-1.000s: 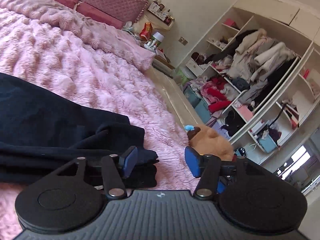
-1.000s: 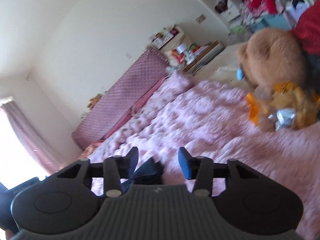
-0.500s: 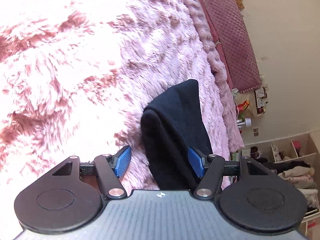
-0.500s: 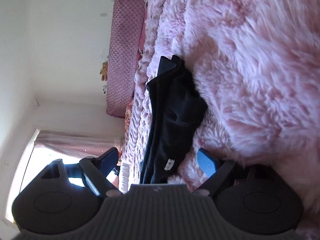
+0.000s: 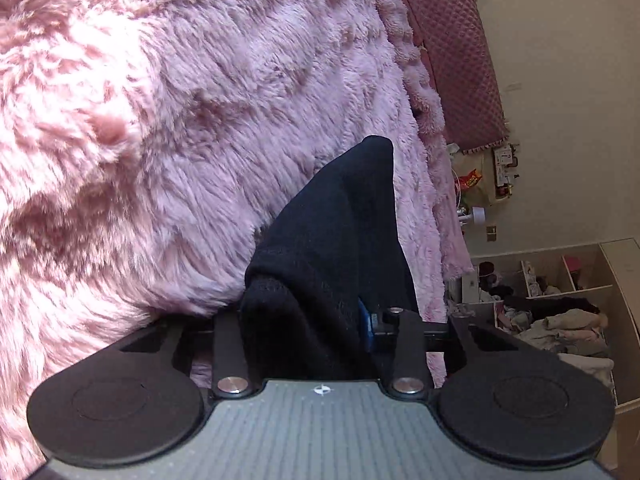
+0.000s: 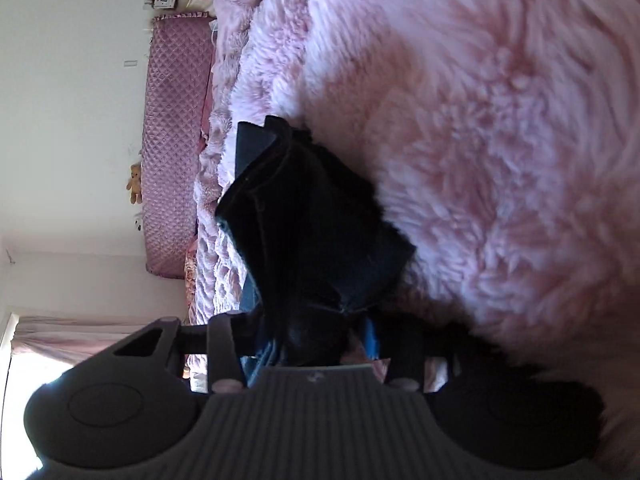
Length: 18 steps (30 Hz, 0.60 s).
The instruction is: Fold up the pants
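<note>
The black pants (image 5: pixel 340 240) lie folded in layers on a fluffy pink blanket (image 5: pixel 160 120). My left gripper (image 5: pixel 308 324) is shut on one thick folded end of the pants; the cloth fills the jaws and hides the left finger. In the right wrist view the pants (image 6: pixel 312 224) run away from me over the blanket (image 6: pixel 480 120). My right gripper (image 6: pixel 316 336) is shut on the other end of the pants, with bunched cloth between the blue pads.
A quilted pink headboard (image 5: pixel 460 40) stands at the bed's head, also in the right wrist view (image 6: pixel 176 140). A bedside stand with bottles (image 5: pixel 480 188) and open shelves full of clothes (image 5: pixel 560 312) lie beyond the bed edge. A curtained window (image 6: pixel 60 340) is at left.
Both grippers were open around the pants' ends half a second ago; both have closed on the cloth. Both moved in closer to the pants.
</note>
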Each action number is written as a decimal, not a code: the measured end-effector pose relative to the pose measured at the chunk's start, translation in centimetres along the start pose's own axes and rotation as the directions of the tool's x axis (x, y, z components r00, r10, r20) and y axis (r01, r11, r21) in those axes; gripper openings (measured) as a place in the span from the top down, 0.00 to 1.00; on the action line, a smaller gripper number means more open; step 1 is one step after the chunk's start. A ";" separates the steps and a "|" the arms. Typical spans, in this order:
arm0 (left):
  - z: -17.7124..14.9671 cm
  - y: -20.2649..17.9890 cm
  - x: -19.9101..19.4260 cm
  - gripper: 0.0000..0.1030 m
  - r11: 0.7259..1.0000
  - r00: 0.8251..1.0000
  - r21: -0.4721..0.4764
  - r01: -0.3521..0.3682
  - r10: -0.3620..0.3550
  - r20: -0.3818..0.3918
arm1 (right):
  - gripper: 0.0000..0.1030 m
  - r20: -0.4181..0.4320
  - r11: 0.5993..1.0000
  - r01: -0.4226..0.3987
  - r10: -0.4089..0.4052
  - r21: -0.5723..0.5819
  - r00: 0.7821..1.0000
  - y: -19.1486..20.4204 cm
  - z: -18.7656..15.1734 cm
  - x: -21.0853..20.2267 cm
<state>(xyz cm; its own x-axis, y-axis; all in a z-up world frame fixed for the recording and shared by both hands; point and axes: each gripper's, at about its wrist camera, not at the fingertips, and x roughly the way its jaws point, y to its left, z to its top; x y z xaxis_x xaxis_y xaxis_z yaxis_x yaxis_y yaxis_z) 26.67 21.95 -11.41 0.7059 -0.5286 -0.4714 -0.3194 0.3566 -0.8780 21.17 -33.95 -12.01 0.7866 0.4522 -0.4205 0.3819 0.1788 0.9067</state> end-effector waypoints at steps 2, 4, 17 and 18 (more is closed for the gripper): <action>-0.5 0.4 -0.2 0.86 0.999 1.000 -0.048 -0.001 0.001 0.000 | 0.77 0.019 0.999 -0.012 0.011 0.039 1.000 -0.5 -0.8 -0.5; -0.7 0.4 -0.4 0.88 0.995 1.000 -0.097 -0.018 0.017 -0.012 | 0.81 0.035 0.998 -0.030 0.028 0.049 0.999 -0.6 -1.4 -1.7; -7.2 -1.0 -11.0 0.89 0.986 0.971 0.032 -0.163 0.166 -0.171 | 0.82 -0.141 0.992 0.102 -0.090 0.079 0.986 -0.1 -4.9 -14.2; -8.3 -0.1 -11.8 0.89 0.982 0.965 0.036 -0.184 0.187 -0.181 | 0.81 -0.165 0.988 0.133 -0.119 0.073 0.979 -1.0 -5.4 -15.7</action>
<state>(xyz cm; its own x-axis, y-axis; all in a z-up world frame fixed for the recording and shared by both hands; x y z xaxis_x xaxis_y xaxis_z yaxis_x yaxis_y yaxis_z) 13.10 21.72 -6.44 0.5072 -0.5832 -0.6346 -0.4205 0.4753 -0.7729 5.81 -36.46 -6.14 0.6448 0.5654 -0.5144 0.5174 0.1725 0.8382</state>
